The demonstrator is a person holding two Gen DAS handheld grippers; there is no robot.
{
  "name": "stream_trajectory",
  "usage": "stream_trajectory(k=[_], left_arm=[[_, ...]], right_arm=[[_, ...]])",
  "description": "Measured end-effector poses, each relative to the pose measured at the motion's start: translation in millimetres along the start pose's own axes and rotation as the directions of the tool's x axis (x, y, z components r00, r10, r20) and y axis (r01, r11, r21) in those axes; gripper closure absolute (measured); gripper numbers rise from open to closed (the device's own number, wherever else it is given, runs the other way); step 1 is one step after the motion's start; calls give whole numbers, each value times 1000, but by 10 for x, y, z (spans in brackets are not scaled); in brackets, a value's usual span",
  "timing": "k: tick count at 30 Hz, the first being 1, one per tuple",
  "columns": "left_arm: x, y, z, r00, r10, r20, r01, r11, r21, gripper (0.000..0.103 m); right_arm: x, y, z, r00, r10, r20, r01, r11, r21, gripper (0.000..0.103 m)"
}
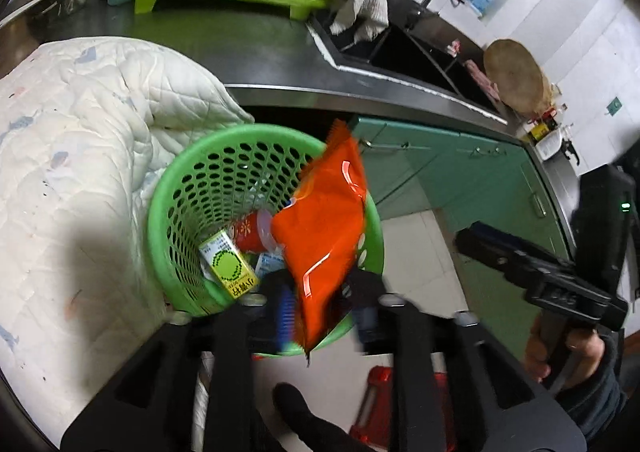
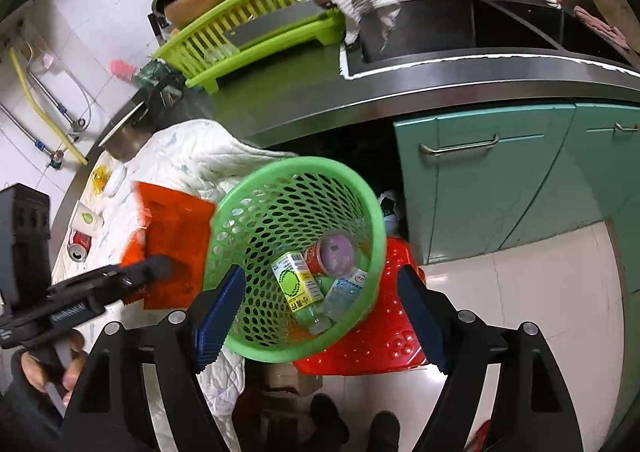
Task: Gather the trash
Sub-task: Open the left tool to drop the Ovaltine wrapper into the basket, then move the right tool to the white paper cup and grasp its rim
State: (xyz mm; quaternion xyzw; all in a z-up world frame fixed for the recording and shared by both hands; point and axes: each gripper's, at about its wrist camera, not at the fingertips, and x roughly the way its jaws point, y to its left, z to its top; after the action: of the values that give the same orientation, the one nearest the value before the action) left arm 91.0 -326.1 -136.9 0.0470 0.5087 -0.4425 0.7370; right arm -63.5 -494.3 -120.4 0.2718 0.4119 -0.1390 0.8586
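1. Two handheld grippers are over a green perforated wastebasket [image 2: 296, 188] that stands beside the steel counter, at the edge of a white quilted cloth [image 1: 80, 124].
2. Left gripper [image 1: 324, 304]: its jaws stand part-way apart. An orange snack bag [image 1: 324, 224] hangs between them, tilted, its lower end at the basket's 5 o'clock rim; motion blur hides whether the blue pads [image 1: 285, 312] touch it, so I cannot tell if it is gripped or loose.
3. Right gripper [image 2: 320, 316]: jaws wide apart with nothing between the pads; the basket shows in the gap below them.
4. Inside the basket, seen from the right wrist: a small bottle with a yellow-green label [image 2: 298, 280] at centre, a red cup [image 2: 330, 252] at its 1 o'clock, and a white-and-blue packet [image 2: 346, 286] at its 3 o'clock.
5. A red plastic stool [image 2: 384, 316] sits under the basket at 4 o'clock.
6. On the cloth, at the basket's 9 o'clock in the right-wrist view, lie a red drinks can [image 2: 80, 244] and a white paper cup [image 2: 89, 221].
7. At the basket's 12 o'clock a lime-green dish rack [image 2: 256, 28] stands on the counter, next to the sink [image 2: 460, 32] with a grey rag [image 2: 364, 0] over its corner.
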Motion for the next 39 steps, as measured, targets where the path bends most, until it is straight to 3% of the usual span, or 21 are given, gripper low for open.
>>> stream_trajectory(k=[1,7,16,21,31,39], left_arm=[[18,-10,-8,1000,7,0,-7,1000,0,53],[-1,0,-21,1000,4,4,-4,1000,-13,47],[-399,254,15,996,51,77,-47,997,-60,43],[-688,503,-3,986,113,126,-100,989,-107,42],[-1241,1170,-168,950,244,193,-192,948,-255,42],[-1747,1842,-389,905,359,228,-246,880,-408,42]], right_arm=[[-30,-9,-5,1000,1,4,-1,1000,1,28],[-109,0,2,1000,13,20,-13,1000,-1,28],[-78,263,105,999,49,23,-48,997,-57,25],[16,536,161,997,78,7,-77,991,-110,24],[334,1209,258,987,151,-61,-161,960,-229,22],[645,2158,343,964,227,-136,-262,888,-377,22]])
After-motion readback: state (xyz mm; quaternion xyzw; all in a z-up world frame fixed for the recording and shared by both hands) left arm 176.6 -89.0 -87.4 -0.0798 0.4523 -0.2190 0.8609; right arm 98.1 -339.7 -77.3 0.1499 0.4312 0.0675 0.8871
